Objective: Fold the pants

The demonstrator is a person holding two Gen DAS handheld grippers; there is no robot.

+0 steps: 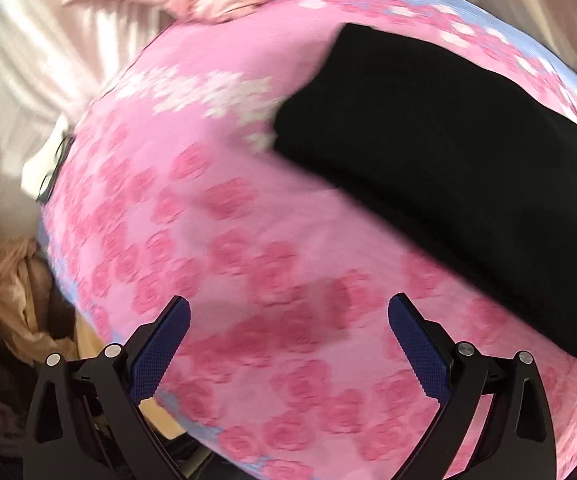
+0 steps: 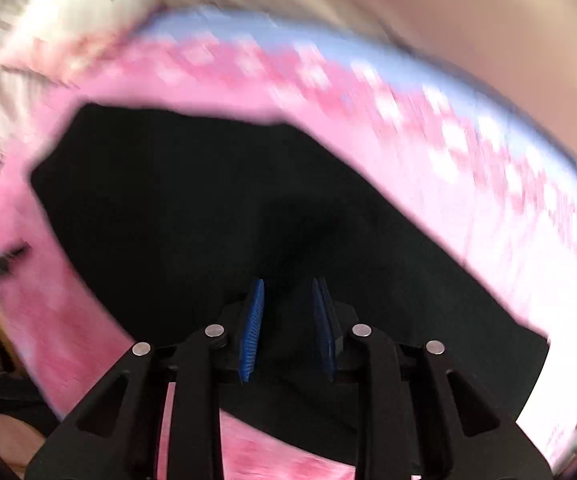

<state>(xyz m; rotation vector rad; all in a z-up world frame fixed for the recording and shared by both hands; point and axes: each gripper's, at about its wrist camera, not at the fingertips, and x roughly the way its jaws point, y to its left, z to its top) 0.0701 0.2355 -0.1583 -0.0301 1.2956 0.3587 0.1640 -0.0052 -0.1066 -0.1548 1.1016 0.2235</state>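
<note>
Ribbed blue tool pads point(image 2: 253, 332), blk pants point(image 2: 208, 208)

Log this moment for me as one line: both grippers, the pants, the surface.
left gripper: open, empty, over pink bedspread | right gripper: narrow gap, over black pants, grip unclear | pants: flat on bedspread | frames blurred

I see the black pants point(image 1: 448, 168) lying folded into a flat, compact slab on the pink rose-print bedspread point(image 1: 216, 240), edges fairly straight, surface smooth; fabric detail is too dark to read.
</note>
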